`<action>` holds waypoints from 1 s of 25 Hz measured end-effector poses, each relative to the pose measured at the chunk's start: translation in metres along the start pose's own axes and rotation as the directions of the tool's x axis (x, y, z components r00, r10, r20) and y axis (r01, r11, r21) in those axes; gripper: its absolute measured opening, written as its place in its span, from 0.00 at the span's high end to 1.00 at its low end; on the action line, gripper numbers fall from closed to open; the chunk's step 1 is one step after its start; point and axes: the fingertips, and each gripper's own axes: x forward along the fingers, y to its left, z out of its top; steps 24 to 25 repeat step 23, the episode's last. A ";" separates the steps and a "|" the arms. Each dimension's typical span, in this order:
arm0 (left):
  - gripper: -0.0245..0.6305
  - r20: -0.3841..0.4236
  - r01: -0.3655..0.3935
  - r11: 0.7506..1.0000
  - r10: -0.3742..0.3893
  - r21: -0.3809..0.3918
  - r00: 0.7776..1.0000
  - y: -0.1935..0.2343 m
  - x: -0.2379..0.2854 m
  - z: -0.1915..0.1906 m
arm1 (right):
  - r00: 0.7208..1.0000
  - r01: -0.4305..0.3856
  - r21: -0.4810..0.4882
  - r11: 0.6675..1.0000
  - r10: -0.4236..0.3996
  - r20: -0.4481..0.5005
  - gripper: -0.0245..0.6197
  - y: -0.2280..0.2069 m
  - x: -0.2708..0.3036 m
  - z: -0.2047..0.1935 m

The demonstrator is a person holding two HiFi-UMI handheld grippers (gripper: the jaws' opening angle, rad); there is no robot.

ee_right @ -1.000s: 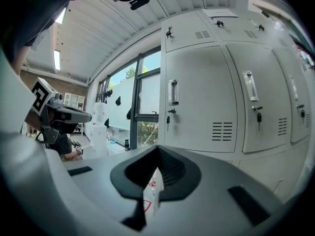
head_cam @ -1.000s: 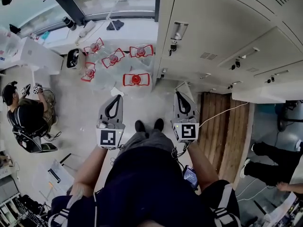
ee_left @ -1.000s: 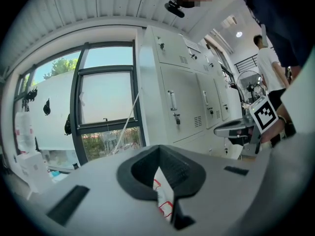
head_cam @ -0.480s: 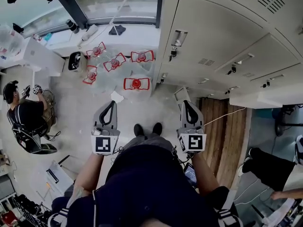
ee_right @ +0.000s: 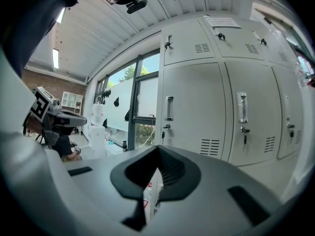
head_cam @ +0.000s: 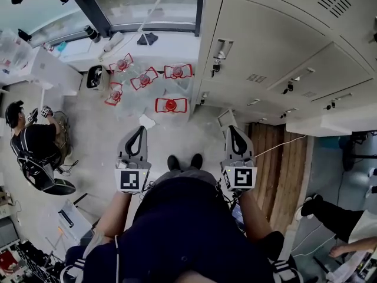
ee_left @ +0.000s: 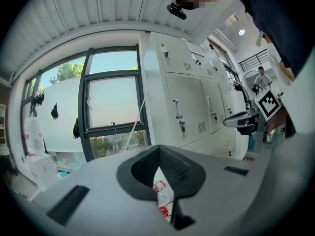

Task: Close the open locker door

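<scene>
head view: the closing looks not yet begun. the left hand-held gripper (head_cam: pixel 137 130) and right hand-held gripper (head_cam: pixel 233 128) are held well apart from the lockers (head_cam: pixel 265 46). a small panel (head_cam: pixel 226 118) low by the floor may be the open locker door, but it is too small to tell.
left gripper view: jaws together, empty.
right gripper view: jaws together, empty; the doors visible here are shut and the bottom row is hidden.

Navy top (head_cam: pixel 177 229); black shoes (head_cam: pixel 185 161); grey left hand-held gripper (head_cam: pixel 141 129), right hand-held gripper (head_cam: pixel 233 128); marker cubes (head_cam: pixel 133 180).
</scene>
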 end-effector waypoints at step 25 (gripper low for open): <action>0.96 -0.037 0.014 0.999 -0.012 0.033 0.999 -0.004 0.001 -0.012 | 0.998 -0.037 -0.048 0.998 0.035 -0.054 0.97 0.008 0.005 -0.008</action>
